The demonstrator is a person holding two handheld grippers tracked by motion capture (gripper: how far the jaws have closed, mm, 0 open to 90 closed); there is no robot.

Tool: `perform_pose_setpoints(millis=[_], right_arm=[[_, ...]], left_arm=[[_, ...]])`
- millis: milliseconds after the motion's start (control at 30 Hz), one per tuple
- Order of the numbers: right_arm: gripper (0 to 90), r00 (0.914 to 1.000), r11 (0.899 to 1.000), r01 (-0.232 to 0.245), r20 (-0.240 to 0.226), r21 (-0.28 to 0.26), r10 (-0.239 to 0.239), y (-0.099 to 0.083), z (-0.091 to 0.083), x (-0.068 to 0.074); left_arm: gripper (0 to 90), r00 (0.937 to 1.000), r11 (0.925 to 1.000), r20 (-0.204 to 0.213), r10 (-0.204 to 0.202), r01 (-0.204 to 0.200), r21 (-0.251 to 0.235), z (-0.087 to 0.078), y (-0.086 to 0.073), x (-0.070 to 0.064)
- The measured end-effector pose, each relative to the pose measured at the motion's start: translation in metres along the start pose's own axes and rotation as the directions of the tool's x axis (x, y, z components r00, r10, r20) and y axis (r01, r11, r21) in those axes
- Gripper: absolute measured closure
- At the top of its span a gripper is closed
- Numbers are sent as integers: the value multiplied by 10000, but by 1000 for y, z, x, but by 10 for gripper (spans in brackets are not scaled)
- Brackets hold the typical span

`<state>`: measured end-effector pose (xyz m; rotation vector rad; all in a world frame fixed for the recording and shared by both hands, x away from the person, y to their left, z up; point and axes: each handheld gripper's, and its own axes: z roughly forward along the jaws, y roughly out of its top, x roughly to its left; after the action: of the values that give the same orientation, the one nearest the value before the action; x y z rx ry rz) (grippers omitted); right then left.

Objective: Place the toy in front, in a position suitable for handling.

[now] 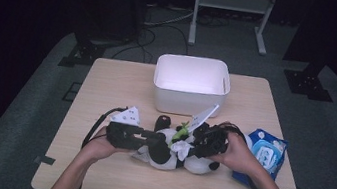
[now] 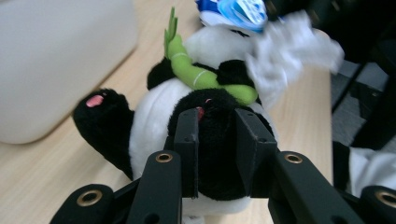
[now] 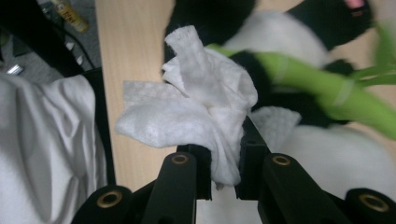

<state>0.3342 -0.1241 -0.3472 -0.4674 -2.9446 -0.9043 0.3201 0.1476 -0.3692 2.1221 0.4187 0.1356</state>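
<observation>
Black jaws of the right gripper [image 3: 223, 175] pinch a crumpled white wipe [image 3: 196, 112], its loose folds bunched above the jaw tips and resting against the panda [image 3: 327, 154]. Just past the wipe, the toy's green bamboo [image 3: 322, 88] crosses its chest. In the left gripper view, the left gripper [image 2: 218, 154] is clamped on a black paw [image 2: 217, 140] of the panda, holding the toy steady.

Seen from above, the panda [image 1: 168, 147] lies on its back at the near middle of the table [image 1: 106, 90], with the left gripper [image 1: 145, 137] coming in from the left and the right gripper [image 1: 193, 143] from the right, the wipe [image 1: 180, 149] between them on the toy's belly. A blue wipe pack [image 1: 269, 152] sits just right of the right hand. A white bin [image 1: 191, 84] stands at the far middle, beyond the toy.

The step looks like wiping the toy clean. To do it well, keep the left grip firm so the plush cannot roll, press the wipe lightly and stroke along the white fur in short passes, steering round the bamboo so the folds do not snag. Hold the wipe deep in the jaws, since a shallow pinch could let it slip free mid-stroke.
</observation>
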Motion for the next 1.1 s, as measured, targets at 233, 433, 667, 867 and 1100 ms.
perform_pose_setpoints(millis=[233,433,667,867,1100], right_arm=[[789,9973,9982,-583,444,111,578,-3,2,-19],[788,9989,9981,-470,82,393,467,-5,13,-12],[788,9988,9977,-139,-467,663,170,-8,19,-2],[782,9987,9968,68,-510,802,-27,-7,16,7],[782,9995,9996,250,-200,145,-247,9,2,8]], left_arm=[[696,9975,9992,693,139,-165,361,-1,-6,-7],[634,9940,9997,1089,55,-80,228,-3,-3,-8],[588,9943,10000,1063,16,-7,-87,-8,6,-6],[574,9930,9992,1185,-15,-34,409,8,0,-8],[574,9916,9991,1288,-75,20,430,12,-2,-11]])
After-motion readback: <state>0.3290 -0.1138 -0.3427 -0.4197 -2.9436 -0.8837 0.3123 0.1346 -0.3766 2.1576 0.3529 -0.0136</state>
